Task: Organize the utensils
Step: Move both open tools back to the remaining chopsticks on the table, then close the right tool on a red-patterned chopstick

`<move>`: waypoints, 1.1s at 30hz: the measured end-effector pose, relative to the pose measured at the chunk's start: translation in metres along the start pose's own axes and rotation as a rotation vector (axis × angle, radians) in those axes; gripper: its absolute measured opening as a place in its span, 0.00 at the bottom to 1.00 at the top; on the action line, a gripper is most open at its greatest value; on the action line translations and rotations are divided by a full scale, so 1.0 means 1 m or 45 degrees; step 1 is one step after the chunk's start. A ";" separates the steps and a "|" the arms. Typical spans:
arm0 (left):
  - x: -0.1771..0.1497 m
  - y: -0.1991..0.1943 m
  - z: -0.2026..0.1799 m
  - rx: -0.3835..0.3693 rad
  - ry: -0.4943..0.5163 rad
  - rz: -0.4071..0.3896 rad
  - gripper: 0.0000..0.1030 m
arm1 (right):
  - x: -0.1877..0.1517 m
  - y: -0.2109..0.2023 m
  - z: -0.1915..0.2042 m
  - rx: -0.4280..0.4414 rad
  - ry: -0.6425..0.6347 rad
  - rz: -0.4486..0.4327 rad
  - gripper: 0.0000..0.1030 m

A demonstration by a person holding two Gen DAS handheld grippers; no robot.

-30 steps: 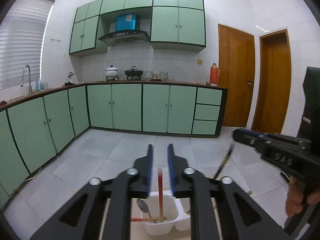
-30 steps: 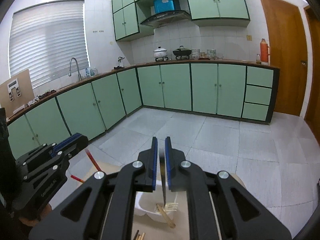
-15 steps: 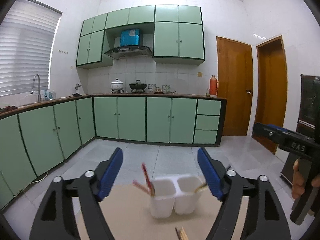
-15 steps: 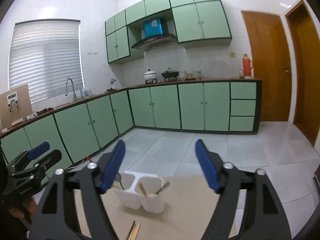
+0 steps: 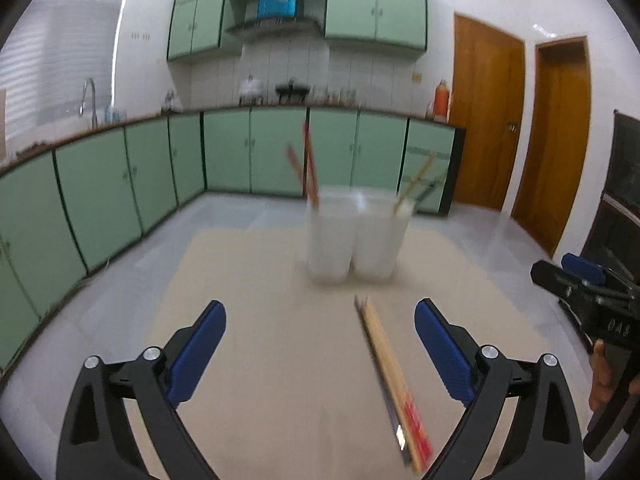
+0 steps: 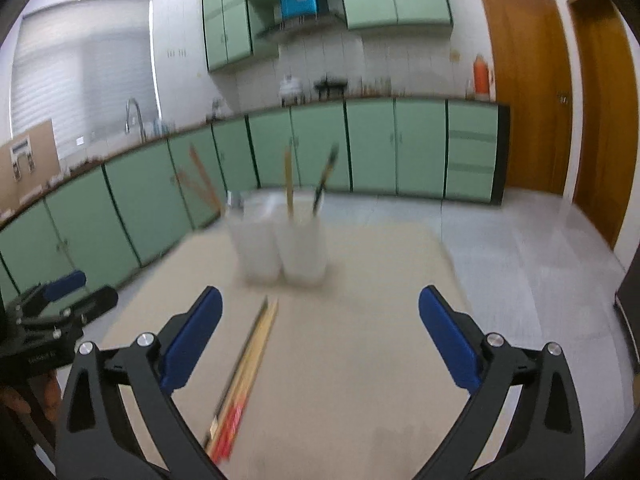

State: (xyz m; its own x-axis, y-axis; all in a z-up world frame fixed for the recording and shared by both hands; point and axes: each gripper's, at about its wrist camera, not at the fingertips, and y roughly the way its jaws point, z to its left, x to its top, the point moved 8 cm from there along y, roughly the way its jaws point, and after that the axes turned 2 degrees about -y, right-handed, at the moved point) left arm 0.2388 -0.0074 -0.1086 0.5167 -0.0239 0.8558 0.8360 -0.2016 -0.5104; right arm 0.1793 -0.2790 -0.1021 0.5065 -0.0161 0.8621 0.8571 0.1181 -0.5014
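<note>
No brand or label can be read with certainty; the pictures are blurred, and only a few pale letters show on the black body of the right gripper (image 5: 576,276) as the left camera sees it, too unclear to spell.

The left gripper (image 5: 320,344) points forward and somewhat down over the beige table (image 5: 260,280). Its jaws are opening, already very wide, and they hold nothing; only bare table and part of the loose chopsticks (image 5: 390,376) lie between them. The right gripper (image 6: 320,332) has the same pose, jaws opening wide, nothing gripped. A hand (image 5: 600,376) holds its handle at the right edge of the left view.

The white holder (image 5: 356,236), with two compartments, stands near the far edge of the table. Red chopsticks (image 5: 308,168) lean in its left compartment, and a pale stick and a dark one in its right compartment. The loose chopsticks lie flat in the middle of the table, running toward the near edge.
</note>
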 end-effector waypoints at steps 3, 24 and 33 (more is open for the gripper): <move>-0.033 0.007 0.005 0.033 0.018 0.075 0.91 | -0.038 0.008 0.010 -0.009 -0.011 0.093 0.93; -0.122 0.008 0.001 0.034 0.048 0.286 0.91 | -0.146 0.019 0.092 0.134 -0.210 0.388 0.53; -0.123 0.008 0.005 0.036 0.032 0.284 0.91 | -0.143 0.028 0.092 0.113 -0.238 0.368 0.52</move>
State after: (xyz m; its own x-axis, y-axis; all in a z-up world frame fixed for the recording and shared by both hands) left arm 0.1823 -0.0006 -0.2185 0.6852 -0.0893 0.7229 0.7062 -0.1614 -0.6893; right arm 0.1219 -0.1820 -0.2329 0.6940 0.2117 0.6881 0.6653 0.1768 -0.7254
